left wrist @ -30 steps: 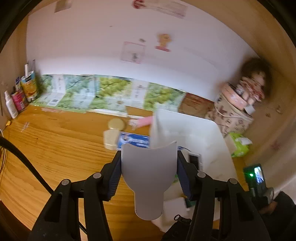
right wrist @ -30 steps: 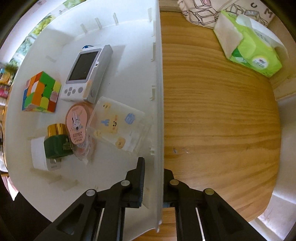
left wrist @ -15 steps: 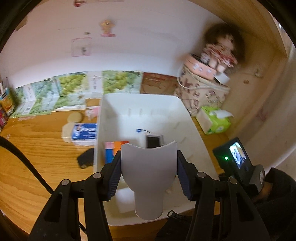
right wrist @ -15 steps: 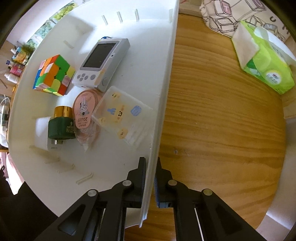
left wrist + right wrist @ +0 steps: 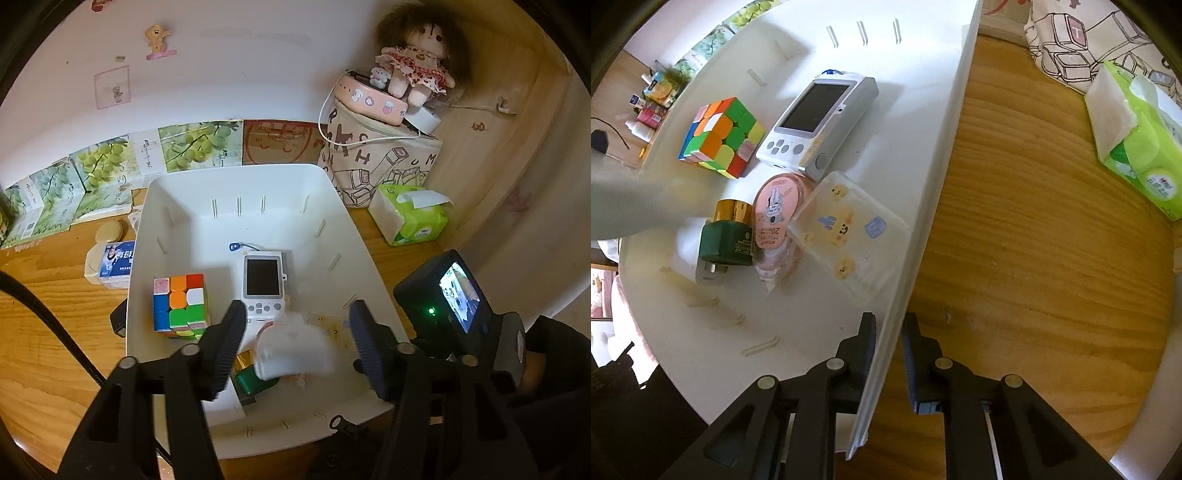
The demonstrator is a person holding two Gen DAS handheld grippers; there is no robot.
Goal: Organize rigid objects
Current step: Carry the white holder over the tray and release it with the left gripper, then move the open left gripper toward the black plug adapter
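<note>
My left tool (image 5: 295,343) hangs over the near part of the white bin (image 5: 236,177), its jaws spread wide with nothing gripped; a blurred white piece (image 5: 291,350) shows between them, just below, over the bin floor, and I cannot tell whether it touches anything. My right tool (image 5: 888,354) straddles the bin's right wall (image 5: 945,155), one finger inside and one outside; the gap is narrow, yet the outer finger seems to stand slightly off the plastic, so I cannot tell whether it truly grips. Inside the bin, ahead of my left tool and to its left, sits the colour cube (image 5: 180,303). Straight ahead lies the white handheld game (image 5: 263,282), screen up, with a small blue-tipped cord (image 5: 233,246) beyond it. Closer to my right tool, the clear box with bear stickers (image 5: 847,230) leans against a pink round packet (image 5: 774,214), which touches the green jar with a gold cap (image 5: 728,232); the jar rests on a white block (image 5: 710,275). On the tabletop to the right of my right tool stands a green tissue pack (image 5: 1137,147), well apart from the bin. Left of the bin, seen past my left tool, lie a blue-labelled white box (image 5: 110,260) and a round wooden lid (image 5: 109,231).
</note>
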